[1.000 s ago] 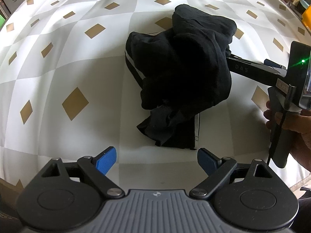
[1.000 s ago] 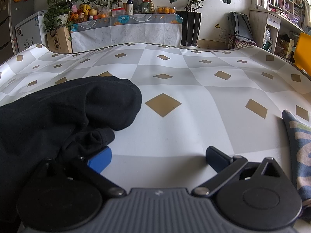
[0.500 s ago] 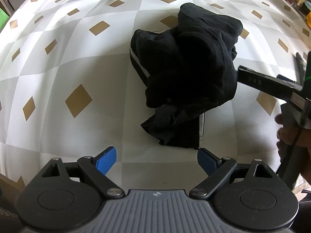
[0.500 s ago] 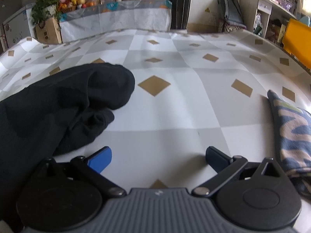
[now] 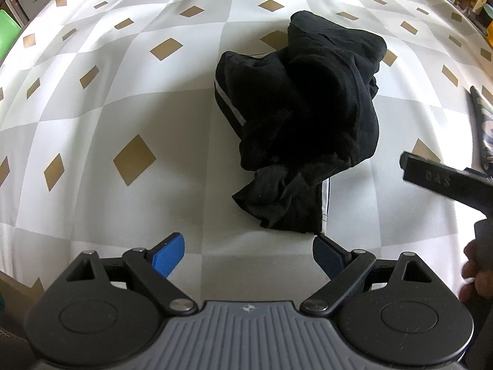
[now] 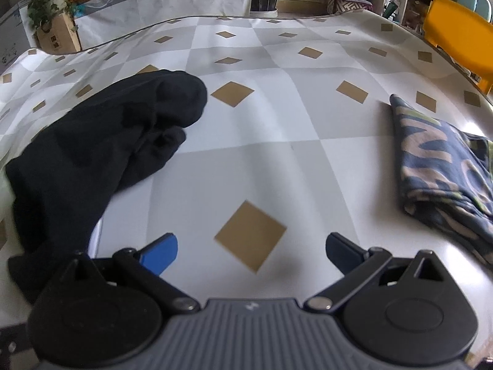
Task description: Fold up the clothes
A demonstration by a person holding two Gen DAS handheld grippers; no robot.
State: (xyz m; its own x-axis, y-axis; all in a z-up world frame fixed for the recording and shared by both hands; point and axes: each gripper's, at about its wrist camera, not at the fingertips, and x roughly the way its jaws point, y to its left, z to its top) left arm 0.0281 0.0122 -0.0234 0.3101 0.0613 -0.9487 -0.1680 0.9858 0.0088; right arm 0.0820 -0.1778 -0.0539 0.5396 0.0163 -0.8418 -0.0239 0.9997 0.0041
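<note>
Both tools, left tool [image 5: 248, 254] and right tool [image 6: 251, 251], gape empty (black garment [image 5: 305, 117] lies crumpled).

Each hand-held gripper, the left hand-held gripper [image 5: 248, 254] and the right hand-held gripper [image 6: 251, 254], has a grey ribbed body bearing a small star-like mark, flanked by two round black discs with triangular cut-outs. Black link arms on silver pivot screws carry blue-padded fingers [image 5: 168, 252]. Seen from the left wrist, the right one's black side bar shows embossed letters.
</note>
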